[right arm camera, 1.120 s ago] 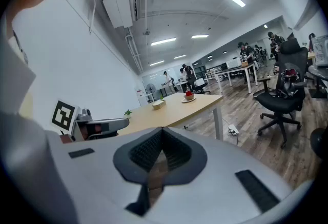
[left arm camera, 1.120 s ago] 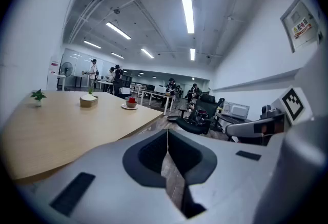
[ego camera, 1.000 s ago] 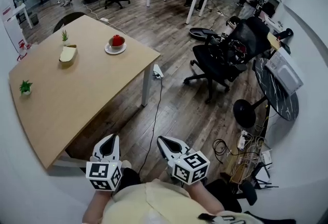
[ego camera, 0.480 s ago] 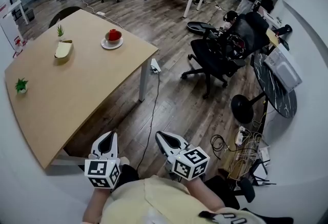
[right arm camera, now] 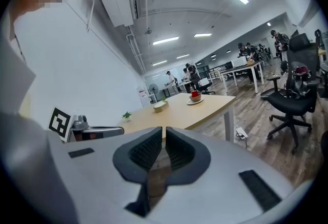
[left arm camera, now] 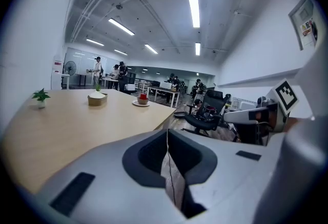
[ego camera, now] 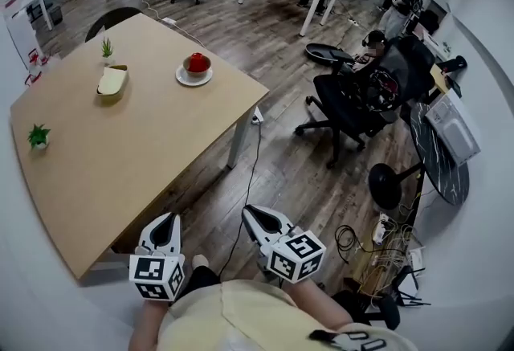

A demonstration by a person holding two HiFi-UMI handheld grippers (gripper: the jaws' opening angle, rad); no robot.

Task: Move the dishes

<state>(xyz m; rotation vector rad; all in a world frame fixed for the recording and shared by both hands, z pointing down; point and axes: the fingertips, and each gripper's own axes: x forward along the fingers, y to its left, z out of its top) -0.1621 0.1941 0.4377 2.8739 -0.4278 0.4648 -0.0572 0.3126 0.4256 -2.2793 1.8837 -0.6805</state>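
Note:
A red cup on a white saucer (ego camera: 197, 67) stands near the far right corner of the wooden table (ego camera: 120, 157). A beige dish (ego camera: 112, 82) sits to its left. Both grippers hang close to the person's body, off the table's near end and well short of the dishes. My left gripper (ego camera: 165, 219) is shut and empty, and so is my right gripper (ego camera: 250, 213). The left gripper view shows the cup (left arm camera: 143, 98) and the dish (left arm camera: 97, 98) far across the tabletop. They appear again in the right gripper view, cup (right arm camera: 195, 96) and dish (right arm camera: 161, 106).
Two small potted plants stand on the table, one by the left edge (ego camera: 38, 136), one behind the dish (ego camera: 107, 48). A black office chair (ego camera: 357, 96) and a cable (ego camera: 249, 173) on the wood floor lie to the right. More desks and people are farther back.
The head view has swung slightly, so the table and the dishes now sit further right in the picture. Both grippers shifted along with the body and stay shut and empty.

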